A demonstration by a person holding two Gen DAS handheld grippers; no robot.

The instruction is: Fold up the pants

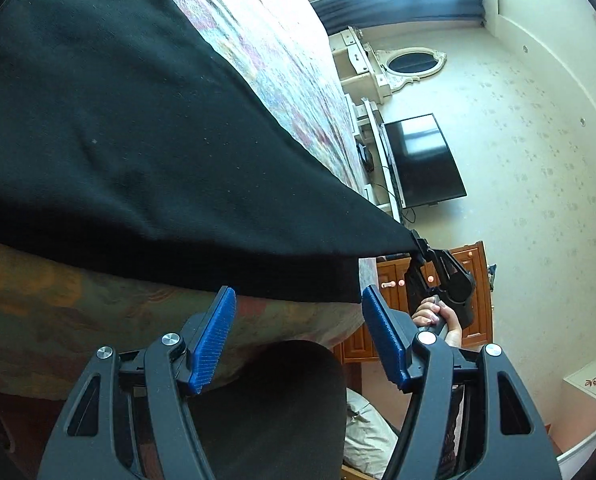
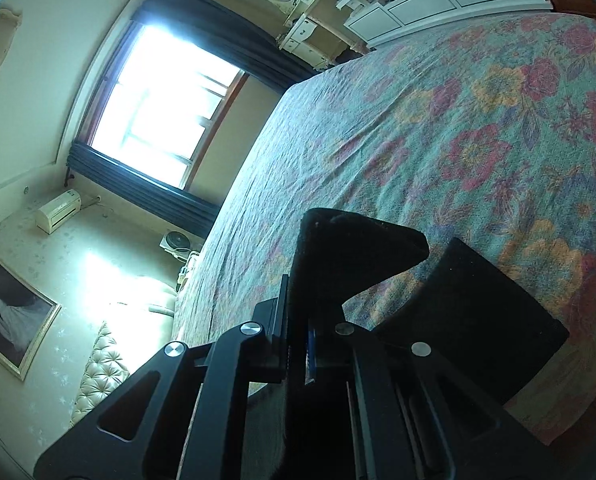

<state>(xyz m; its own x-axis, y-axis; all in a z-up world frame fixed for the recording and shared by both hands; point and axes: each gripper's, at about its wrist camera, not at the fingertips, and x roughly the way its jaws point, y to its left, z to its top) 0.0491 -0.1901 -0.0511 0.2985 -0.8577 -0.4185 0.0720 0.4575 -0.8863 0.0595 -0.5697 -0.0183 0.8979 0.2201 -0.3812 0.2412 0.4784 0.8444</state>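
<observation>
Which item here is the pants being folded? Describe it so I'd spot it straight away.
Find the big bed with its flowered cover. The pants are the plain black cloth lying on it, one corner pinched by the right tool. Everything around them is colourful and patterned; they alone are solid black.

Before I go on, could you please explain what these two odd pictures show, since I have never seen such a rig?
No robot here: a person holds a two-finger tool in each hand, each carrying a wide-angle camera looking along its fingers. One picture comes from the left tool, the other from the right.

In the left view, the left hand-held gripper is open, its blue pads apart, just below the edge of the black pants. These are partly lifted over a bed with a floral bedspread. Further off is the right hand-held gripper, pinching a corner of the pants.

The right view shows that same tool shut on the dark cloth, with the bed beyond.
</observation>
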